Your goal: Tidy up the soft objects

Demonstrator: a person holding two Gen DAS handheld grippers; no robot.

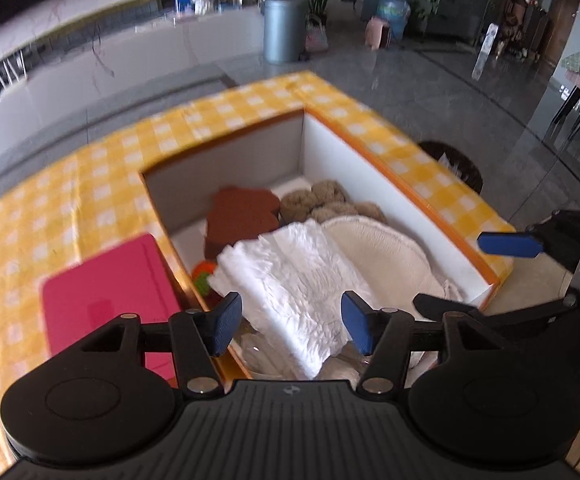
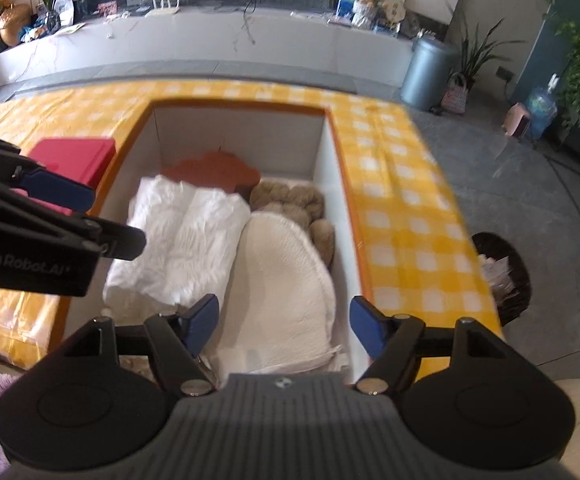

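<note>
An orange-rimmed white box sits on the yellow checked table and holds soft things. A folded white fluffy cloth lies on its left side, a cream round cushion on its right. Behind them are a brown flat plush and a tan plush toy. My left gripper hovers open over the white cloth, its pads apart from it. My right gripper hovers open over the cream cushion. Neither holds anything.
A pink flat case lies on the table left of the box. A small orange and green item peeks out beside the white cloth. A dark basket stands on the floor right of the table.
</note>
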